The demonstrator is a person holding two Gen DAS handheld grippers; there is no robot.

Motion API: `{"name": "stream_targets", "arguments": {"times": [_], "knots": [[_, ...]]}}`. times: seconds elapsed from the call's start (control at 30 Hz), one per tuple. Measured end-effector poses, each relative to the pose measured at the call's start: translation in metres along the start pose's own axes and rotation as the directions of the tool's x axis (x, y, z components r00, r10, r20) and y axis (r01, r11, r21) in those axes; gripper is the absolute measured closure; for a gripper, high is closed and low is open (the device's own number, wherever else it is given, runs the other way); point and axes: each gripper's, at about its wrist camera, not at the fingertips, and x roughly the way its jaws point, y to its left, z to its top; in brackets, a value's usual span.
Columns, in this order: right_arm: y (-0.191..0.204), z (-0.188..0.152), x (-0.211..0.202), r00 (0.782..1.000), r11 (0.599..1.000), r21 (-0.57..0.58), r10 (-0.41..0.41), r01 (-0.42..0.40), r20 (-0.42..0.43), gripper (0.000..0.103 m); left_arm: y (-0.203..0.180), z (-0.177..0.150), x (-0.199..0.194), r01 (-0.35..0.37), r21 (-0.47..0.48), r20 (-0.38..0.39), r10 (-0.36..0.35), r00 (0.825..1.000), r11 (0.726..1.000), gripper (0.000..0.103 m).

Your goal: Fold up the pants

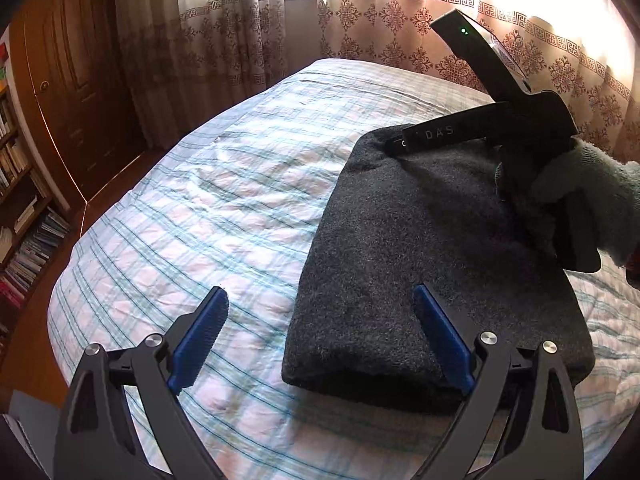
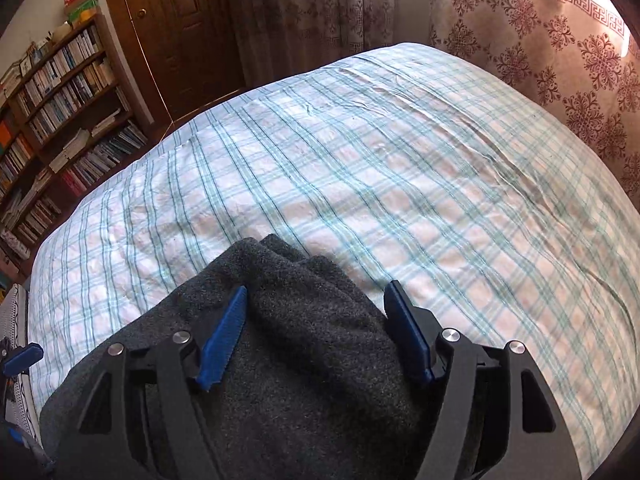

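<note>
The dark grey fleece pants (image 1: 432,256) lie folded into a thick rectangle on the plaid bedspread (image 1: 224,208). My left gripper (image 1: 320,336) is open and empty at the bundle's near left corner; its right finger is over the cloth, its left finger over the bedspread. The right gripper's body (image 1: 520,120), held by a gloved hand (image 1: 592,196), rests at the bundle's far end. In the right wrist view, my right gripper (image 2: 316,328) is open above the pants' far folded edge (image 2: 288,280), with nothing held.
The bed (image 2: 400,168) stretches ahead toward patterned curtains (image 2: 540,40). A bookshelf (image 2: 60,120) and a wooden door (image 2: 172,20) stand to the left, beyond the bed's edge.
</note>
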Motion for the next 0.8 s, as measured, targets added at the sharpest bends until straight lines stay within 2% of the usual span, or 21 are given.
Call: {"name": "stream_targets", "arguments": {"times": [0.13,0.27,0.37,0.43,0.53,0.6,0.7,0.8], "knots": [[-0.004,-0.003,-0.009,0.999,1.000,0.016,0.014,-0.015,0.035,0.030,-0.002,-0.002,0.003,0.004,0.004,-0.006,-0.004,1.000,1.000,0.008],[-0.013,-0.013,-0.067,0.984,0.998,0.020,0.052,-0.056,0.171,0.030,0.003,0.001,0.004,0.029,-0.019,-0.021,-0.029,0.999,0.999,0.008],[-0.023,-0.036,-0.109,0.971,0.998,0.034,0.049,-0.059,0.233,0.029,0.006,0.001,0.003,0.050,-0.038,-0.017,-0.050,0.999,0.998,0.008],[-0.029,-0.057,-0.118,0.975,0.999,0.036,0.022,-0.031,0.222,0.028,0.004,0.001,0.001,0.039,-0.024,-0.009,-0.040,0.999,0.999,0.008],[-0.037,-0.087,-0.102,0.991,0.999,0.031,-0.014,0.010,0.131,0.028,0.001,0.000,-0.004,0.020,-0.029,-0.011,-0.020,1.000,0.999,0.008],[-0.036,-0.103,-0.104,0.989,0.999,0.006,-0.048,0.047,0.140,0.028,-0.002,0.003,-0.008,-0.003,-0.031,-0.020,0.002,1.000,1.000,0.006],[-0.034,-0.114,-0.118,0.990,1.000,0.017,-0.025,0.023,0.136,0.028,-0.001,0.008,-0.013,-0.028,-0.066,-0.045,0.025,0.999,0.997,0.005],[-0.025,-0.122,-0.140,0.986,1.000,-0.004,-0.023,0.024,0.168,0.025,-0.005,0.011,-0.022,-0.061,-0.079,-0.056,0.056,0.997,0.995,0.005]]}}
